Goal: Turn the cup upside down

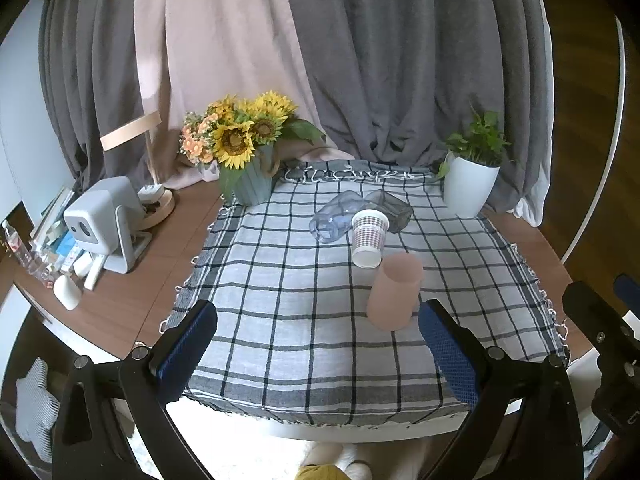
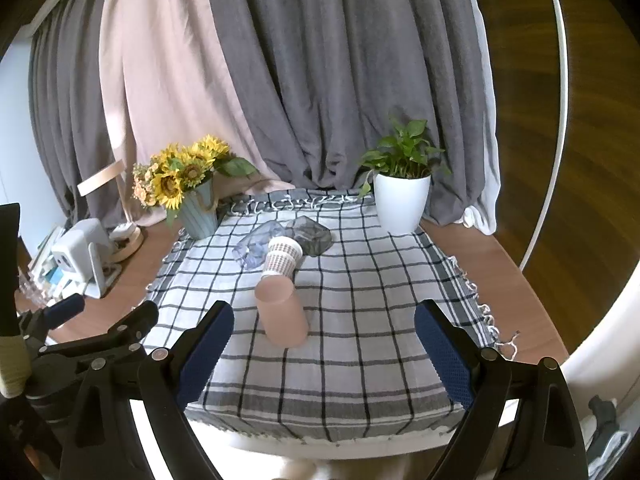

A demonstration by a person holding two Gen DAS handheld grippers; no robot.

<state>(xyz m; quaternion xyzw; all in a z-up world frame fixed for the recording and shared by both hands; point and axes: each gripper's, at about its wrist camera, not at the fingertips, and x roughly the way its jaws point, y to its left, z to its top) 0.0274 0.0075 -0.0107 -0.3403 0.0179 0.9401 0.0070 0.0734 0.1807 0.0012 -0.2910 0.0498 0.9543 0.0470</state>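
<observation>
Fingers with blue pads are held wide apart on both grippers, and nothing is held between them. The left gripper and the right gripper hang over the near edge of the checked grey and white cloth, most likely so that either one can be moved in to take a cup.

Just past the fingers, a pale pink frosted plastic cup is seen on the cloth. It looks to be lying tipped over, with one round end turned toward the cameras, but it cannot be told which end that is. It is the nearest cup, so it is probably the one to be flipped. In the left view it sits close beside the right-hand finger; in the right view it lies nearer the left-hand finger.

Behind it, a white paper cup with a small red checked pattern is seen lying down too. A clear bluish plastic cup and a dark smoky glass cup lie on their sides behind that one, all bunched together.

Farther back, a blue-green pot of sunflowers and a white pot with a green plant are set at the far corners, out of the way. A brown wooden counter is seen under the cloth.
</observation>
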